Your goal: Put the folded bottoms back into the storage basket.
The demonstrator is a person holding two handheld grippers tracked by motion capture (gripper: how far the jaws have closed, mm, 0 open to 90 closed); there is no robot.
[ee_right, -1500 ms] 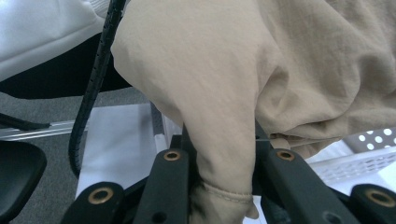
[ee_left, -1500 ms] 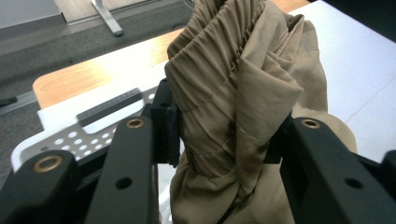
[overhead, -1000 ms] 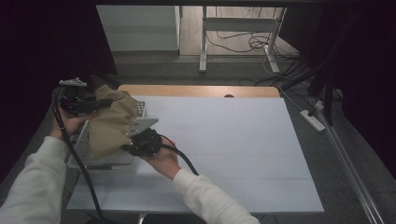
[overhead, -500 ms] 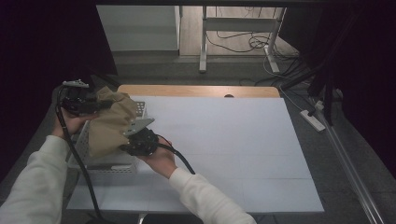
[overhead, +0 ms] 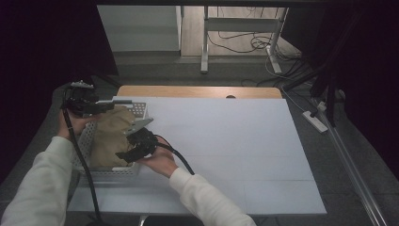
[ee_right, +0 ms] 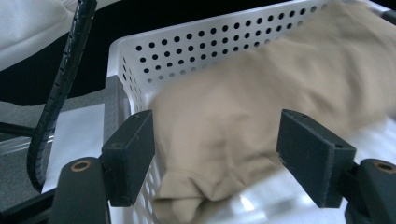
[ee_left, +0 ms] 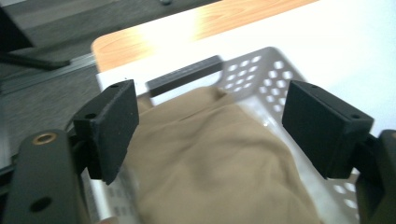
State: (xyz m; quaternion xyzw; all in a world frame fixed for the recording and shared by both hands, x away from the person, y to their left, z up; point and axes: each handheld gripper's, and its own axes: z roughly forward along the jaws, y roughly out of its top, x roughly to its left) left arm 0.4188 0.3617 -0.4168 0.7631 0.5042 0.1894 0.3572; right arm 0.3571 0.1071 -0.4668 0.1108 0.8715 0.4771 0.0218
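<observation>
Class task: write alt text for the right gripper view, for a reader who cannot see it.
A tan cloth lies bunched in a white perforated basket, seen between the open black jaws of the right gripper, which grip nothing. A ribbed black cable hangs at the left, outside the basket.

Bare table [overhead: 235, 141] right of basket [overhead: 84, 141]; its walls hem the cloth [overhead: 110, 136].

Dim room, dark at both sides. White table top [overhead: 226, 141] with a bare wooden strip [overhead: 197, 91] along its far edge. Grey carpet floor [overhead: 155, 70] around it. Beyond, a white metal frame leg [overhead: 205, 42], tangled black cables [overhead: 235, 43], a white power strip [overhead: 315, 121] at right.
</observation>
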